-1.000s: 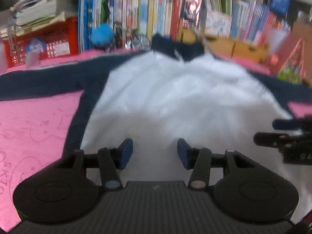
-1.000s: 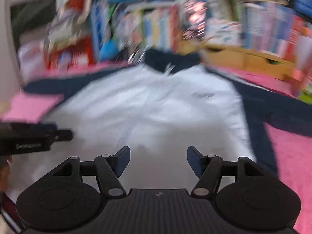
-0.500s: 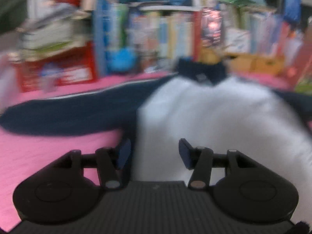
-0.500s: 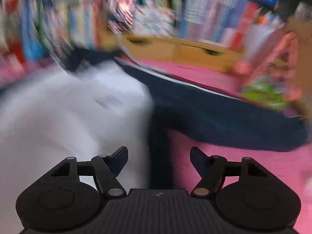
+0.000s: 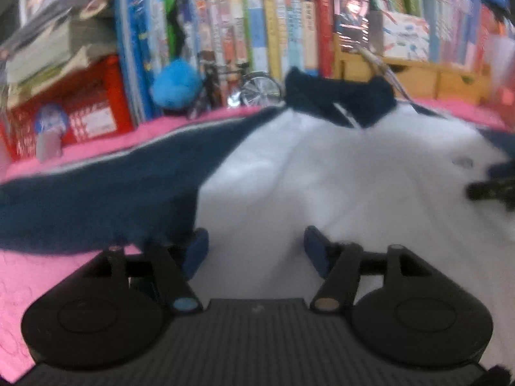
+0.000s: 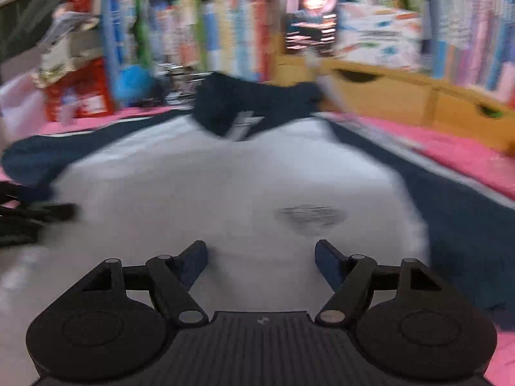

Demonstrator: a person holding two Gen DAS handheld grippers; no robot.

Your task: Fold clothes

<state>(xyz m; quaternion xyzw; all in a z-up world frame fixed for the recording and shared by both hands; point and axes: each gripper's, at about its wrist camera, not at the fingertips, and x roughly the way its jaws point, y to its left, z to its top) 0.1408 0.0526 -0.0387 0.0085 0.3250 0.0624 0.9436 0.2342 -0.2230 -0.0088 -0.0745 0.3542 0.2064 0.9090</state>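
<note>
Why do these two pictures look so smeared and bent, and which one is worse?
Left wrist view: fisheye bending bows the books, and the shirt is softly blurred. Right wrist view: heavier motion smear, so book spines streak and the shirt's grey mark is unreadable. Only each tool stays fairly crisp in its own view. Lighting is even, with no glare.

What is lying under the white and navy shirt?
The shirt lies flat on a pink cloth, which shows all around it. What the cloth covers, and anything beneath the shirt's middle, is hidden.
</note>
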